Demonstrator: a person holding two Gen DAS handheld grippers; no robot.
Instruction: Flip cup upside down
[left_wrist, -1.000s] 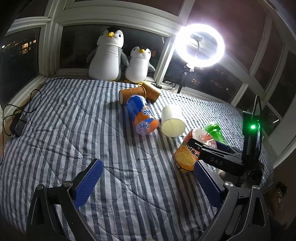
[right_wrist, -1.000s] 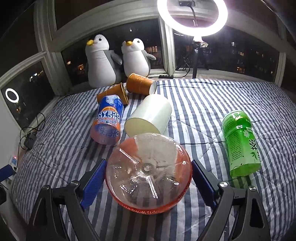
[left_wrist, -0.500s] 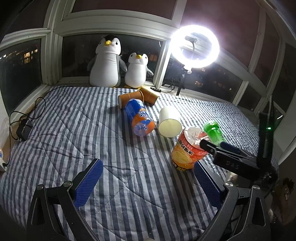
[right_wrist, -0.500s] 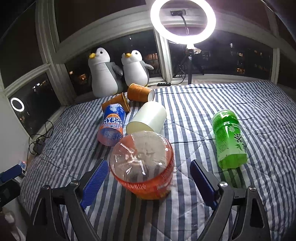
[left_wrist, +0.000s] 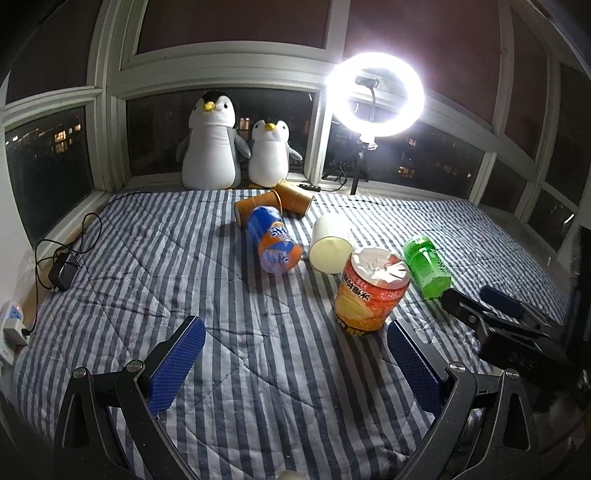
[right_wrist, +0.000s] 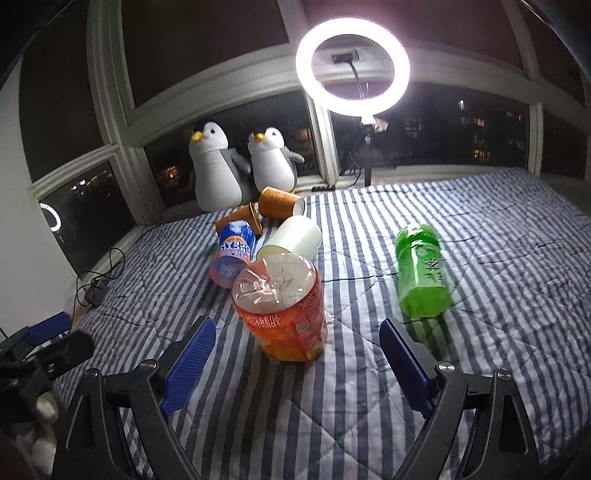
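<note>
An orange noodle cup (right_wrist: 282, 308) stands on a striped quilt (right_wrist: 480, 332) with its flat, film-wrapped base up and its wider end down, which reads as the flip being done. The right gripper (right_wrist: 297, 362) sits just in front of the cup, its blue pads spread wide and touching nothing. The left gripper (left_wrist: 293, 363) is equally wide and empty, off to the cup's left and nearer the camera.

The risk now appears to be the footing. The cup rests on soft, quilted bedding, and in the left wrist view it (left_wrist: 371, 291) leans slightly; a nudge from either pad, or a dip in the quilt, could tip it back onto its side. A pale cream cup (right_wrist: 291, 238) lies on its side just behind it, close enough that a toppling cup would likely strike it. A green bottle (right_wrist: 421, 273) lies to the cup's right, well apart.

The count, taken outward from the noodle cup: one noodle cup, one cream cup, one green bottle, one blue-and-orange bottle (right_wrist: 232, 254) lying behind and to the left, two brown paper cups (right_wrist: 279, 201) on their sides farther back, two plush penguins (right_wrist: 214, 166) at the window, one ring light (right_wrist: 352, 64) and two grippers.
</note>
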